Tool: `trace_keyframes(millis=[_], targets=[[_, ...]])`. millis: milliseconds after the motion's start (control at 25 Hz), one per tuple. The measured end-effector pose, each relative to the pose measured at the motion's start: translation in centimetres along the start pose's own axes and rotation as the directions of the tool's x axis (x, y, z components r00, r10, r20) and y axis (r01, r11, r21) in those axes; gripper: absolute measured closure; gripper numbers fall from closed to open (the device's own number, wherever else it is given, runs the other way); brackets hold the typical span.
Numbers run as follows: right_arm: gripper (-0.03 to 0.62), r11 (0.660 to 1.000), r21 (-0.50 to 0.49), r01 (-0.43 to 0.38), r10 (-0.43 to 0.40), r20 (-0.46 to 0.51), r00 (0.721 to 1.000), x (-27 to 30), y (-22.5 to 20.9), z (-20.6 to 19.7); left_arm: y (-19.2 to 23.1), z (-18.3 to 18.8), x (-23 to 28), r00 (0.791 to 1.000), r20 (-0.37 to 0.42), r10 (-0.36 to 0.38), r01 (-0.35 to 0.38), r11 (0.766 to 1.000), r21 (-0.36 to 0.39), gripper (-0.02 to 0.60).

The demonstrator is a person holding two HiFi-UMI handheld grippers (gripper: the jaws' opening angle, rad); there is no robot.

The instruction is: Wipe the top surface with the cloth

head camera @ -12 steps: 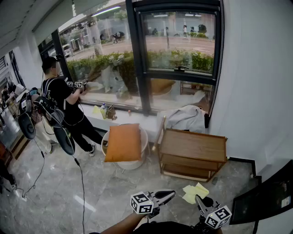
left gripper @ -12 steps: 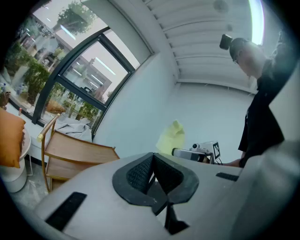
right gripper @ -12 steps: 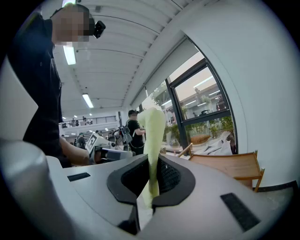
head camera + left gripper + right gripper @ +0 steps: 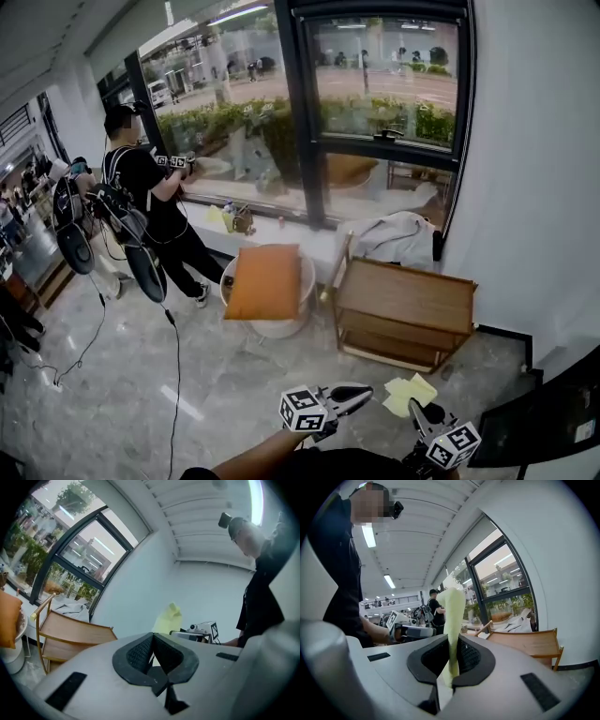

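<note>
A wooden side table with a lower shelf stands against the window wall; its top is bare. My right gripper is low in the head view, shut on a pale yellow cloth that sticks up from its jaws. The right gripper view shows the cloth pinched between the pads, with the table beyond. My left gripper is beside it, shut and empty, its pads meeting at the tip in the left gripper view. That view also shows the cloth and the table. Both grippers are well short of the table.
A white round tub with an orange cushion sits left of the table. Another person with grippers stands at the window, cables trailing on the floor. A grey garment lies on the sill. A dark panel leans at the right.
The head view has shifted slightly, so the room sits a little lower and to the right. Both grippers keep their places low in front, the cloth still in the right one.
</note>
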State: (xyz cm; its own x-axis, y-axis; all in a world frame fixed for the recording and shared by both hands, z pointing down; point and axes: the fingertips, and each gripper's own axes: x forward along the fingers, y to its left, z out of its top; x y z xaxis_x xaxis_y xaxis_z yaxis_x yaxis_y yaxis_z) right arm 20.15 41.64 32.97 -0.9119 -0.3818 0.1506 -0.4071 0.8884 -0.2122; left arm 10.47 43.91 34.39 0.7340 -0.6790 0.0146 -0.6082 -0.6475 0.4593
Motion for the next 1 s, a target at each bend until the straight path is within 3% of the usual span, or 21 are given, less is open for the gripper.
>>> trace_keyframes(millis=[320, 720, 1000], targets=[[0.562, 0.999, 0.032, -0.038, 0.038, -0.003, 0.999, -1.0, -1.3, -0.3, -0.3, -0.9, 0.9, 0.998, -0.021, 0.058, -0.059, 0.998, -0.023, 0.572], [0.562, 0.992, 0.089, -0.086, 0.092, -0.071, 0.993, -0.9, -3.8, -2.7, -0.7, -2.3, 1.1, 0.988, -0.006, 0.156, -0.156, 0.982, -0.109, 0.572], [0.562, 0.993, 0.106, -0.055, 0.063, -0.071, 0.996, 1.8, -6.4, -3.0, 3.0, -2.0, 1.6, 0.987, 0.007, 0.158, -0.156, 0.979, -0.129, 0.572]])
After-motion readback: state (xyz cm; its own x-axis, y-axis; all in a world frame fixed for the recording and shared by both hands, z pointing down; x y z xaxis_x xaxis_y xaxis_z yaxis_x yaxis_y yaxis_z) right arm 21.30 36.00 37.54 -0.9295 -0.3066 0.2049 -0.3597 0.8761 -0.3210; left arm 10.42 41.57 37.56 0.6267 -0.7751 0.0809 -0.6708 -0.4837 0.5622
